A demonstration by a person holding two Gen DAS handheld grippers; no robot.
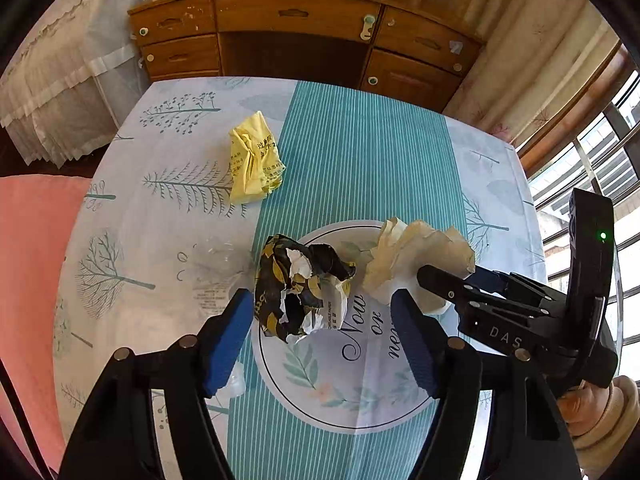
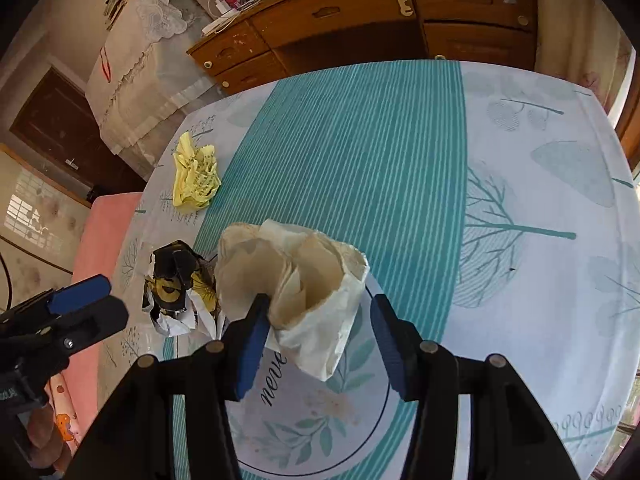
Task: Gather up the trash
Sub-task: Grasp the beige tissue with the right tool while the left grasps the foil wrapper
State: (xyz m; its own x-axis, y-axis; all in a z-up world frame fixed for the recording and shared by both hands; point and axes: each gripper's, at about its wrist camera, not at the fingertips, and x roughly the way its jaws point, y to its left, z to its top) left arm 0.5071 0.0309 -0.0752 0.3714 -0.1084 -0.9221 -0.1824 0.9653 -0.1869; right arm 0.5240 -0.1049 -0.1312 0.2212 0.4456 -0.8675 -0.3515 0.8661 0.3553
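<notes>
The desk (image 1: pixel 360 152) wears a cloth with a teal striped band down its middle and pale tree prints on either side. Just behind it stands a wooden dresser (image 1: pixel 296 28) with drawers, a dark open recess in the middle, and small bottles and cables on top. Left of the dresser hangs a white lace cover (image 1: pixel 60 92). Right of the dresser, a patterned curtain (image 1: pixel 520 52) meets a bright window (image 1: pixel 592 168). A pink cushion (image 1: pixel 32 264) lies left of the desk.

Teal-striped tablecloth (image 1: pixel 360 152) with tree prints, wooden desk (image 1: pixel 296 12) behind, pink seat (image 1: pixel 32 264) alongside.
</notes>
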